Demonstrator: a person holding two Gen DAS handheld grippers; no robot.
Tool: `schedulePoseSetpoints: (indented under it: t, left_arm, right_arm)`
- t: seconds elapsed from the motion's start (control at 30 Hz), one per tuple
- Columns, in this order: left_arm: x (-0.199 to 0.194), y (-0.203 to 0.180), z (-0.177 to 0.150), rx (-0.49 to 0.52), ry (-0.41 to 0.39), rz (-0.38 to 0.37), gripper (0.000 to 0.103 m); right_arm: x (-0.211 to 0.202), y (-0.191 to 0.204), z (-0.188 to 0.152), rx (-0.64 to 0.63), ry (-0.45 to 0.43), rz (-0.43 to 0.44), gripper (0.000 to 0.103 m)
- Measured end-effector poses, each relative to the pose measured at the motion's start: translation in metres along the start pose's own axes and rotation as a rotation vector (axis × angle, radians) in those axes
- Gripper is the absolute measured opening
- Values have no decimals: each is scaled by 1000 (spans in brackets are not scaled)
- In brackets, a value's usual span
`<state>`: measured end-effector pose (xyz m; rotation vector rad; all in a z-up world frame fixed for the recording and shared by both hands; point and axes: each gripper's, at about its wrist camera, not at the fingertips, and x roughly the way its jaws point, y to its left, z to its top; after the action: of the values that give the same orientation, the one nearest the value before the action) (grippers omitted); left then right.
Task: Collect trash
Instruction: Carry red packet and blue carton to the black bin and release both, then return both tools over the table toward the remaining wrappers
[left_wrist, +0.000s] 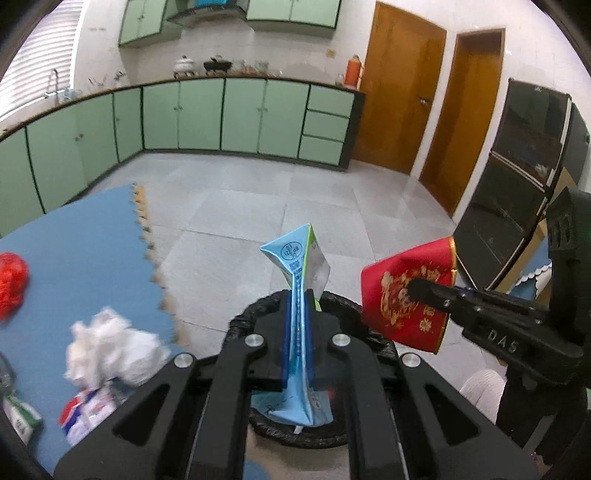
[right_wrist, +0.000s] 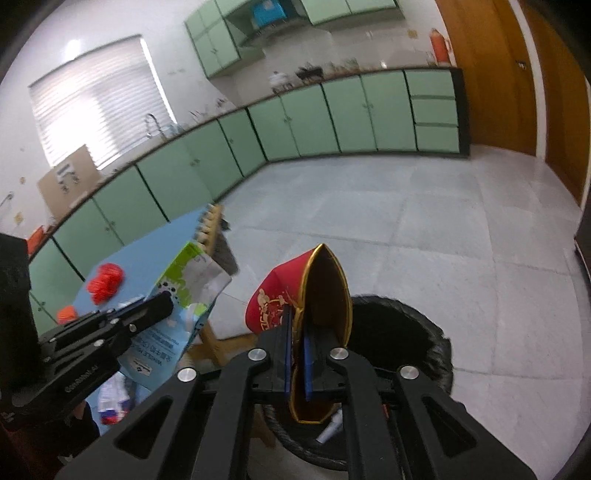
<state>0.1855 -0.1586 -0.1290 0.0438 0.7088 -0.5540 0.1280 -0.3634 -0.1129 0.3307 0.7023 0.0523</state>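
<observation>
- Two held items, both over the black-lined bin (left_wrist: 295, 435).
- Left gripper (left_wrist: 299, 295), clamped on a flattened milk carton (left_wrist: 295, 258), sits near the rim; released here it may land outside.
- Right gripper (right_wrist: 297, 317) pinches a red packet (right_wrist: 321, 295), apparently by one wall, so it could slip early.

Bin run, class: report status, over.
Left gripper shut on carton. Right gripper shut on red packet. Both over bin. Nothing blocking.
</observation>
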Motion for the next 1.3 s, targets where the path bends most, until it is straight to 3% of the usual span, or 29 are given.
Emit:
schedulePoseSetpoints:
  t: [0.17,0.3,0.33,0.5,0.7,0.87,0.9,0.97,1.3]
  left_arm:
    - [31,-4,6,2,50,-12,9]
    - [37,-1,6,-21,60,-23,38]
    - [39,0,7,-27,64,-35,40]
    - [28,3,6,-24,49,-33,44]
    - [-10,13,8,-35,-30,2,53]
    - [-57,38,-2,-29,-102,87,62]
    - [-66,46,-5,-37,-110,109,63]
    - [-80,61,-11,-54,-117,148,66]
    - [-154,155,-50,-147,-123,408,73]
  right_arm:
    - [15,-17,1,28,29,-7,21]
    - [16,-21,0,40,25,-19,21]
    - [16,-23,0,44,23,-21,21]
    - [8,-23,1,45,5,-46,22]
    - [-6,1,1,11,-23,-42,38]
    - [-19,37,2,-28,-76,-18,64]
    - [-21,46,1,-32,-91,-15,75]
    - [-25,59,0,-36,-116,5,88]
    - [-15,141,-13,-125,-123,127,96]
